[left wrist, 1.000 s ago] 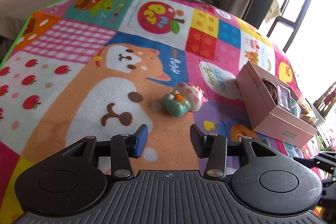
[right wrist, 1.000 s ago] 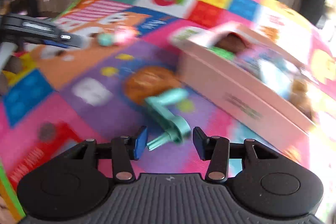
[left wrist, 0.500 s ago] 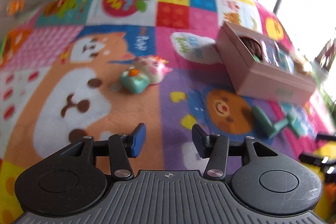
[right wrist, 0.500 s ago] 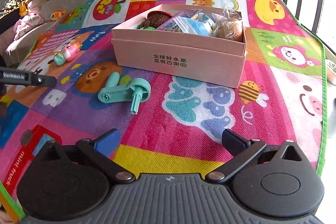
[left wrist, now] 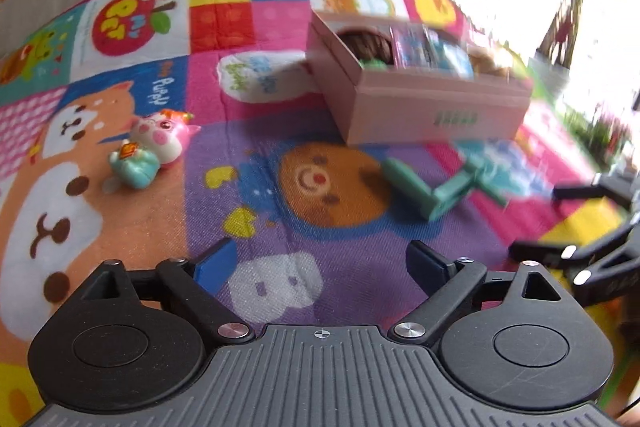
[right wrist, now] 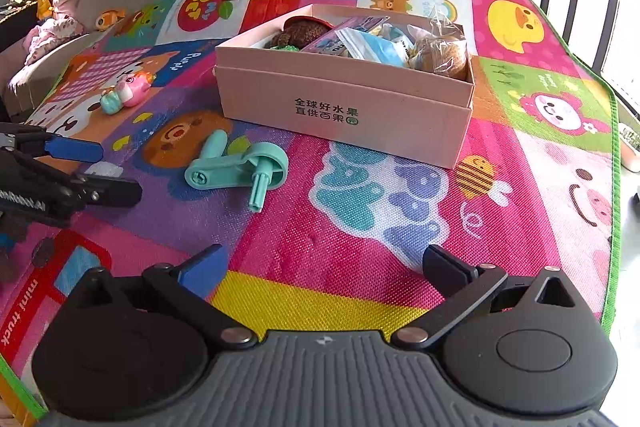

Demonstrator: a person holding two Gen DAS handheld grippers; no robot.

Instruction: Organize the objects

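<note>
- Left gripper (left wrist: 316, 259): jaws spread wide, nothing between them, above the play mat (left wrist: 248, 27).
- Teal plastic crank toy (left wrist: 436, 187): lying on the mat, ahead and to the right, near the pink box (left wrist: 420, 107).
- Pink box: open, packed with items; contents blurred.
- Pink pig figure (left wrist: 164, 137) and teal figure (left wrist: 134, 167): touching, at left.
- Right gripper (left wrist: 580, 227): at the right edge, jaws apart.

Box (right wrist: 344, 115) on play mat (right wrist: 360, 227), filled with packets. Crank toy (right wrist: 236, 169) on mat before box, left of centre. Piggy toy (right wrist: 126, 93) farther left, well apart from box.
</note>
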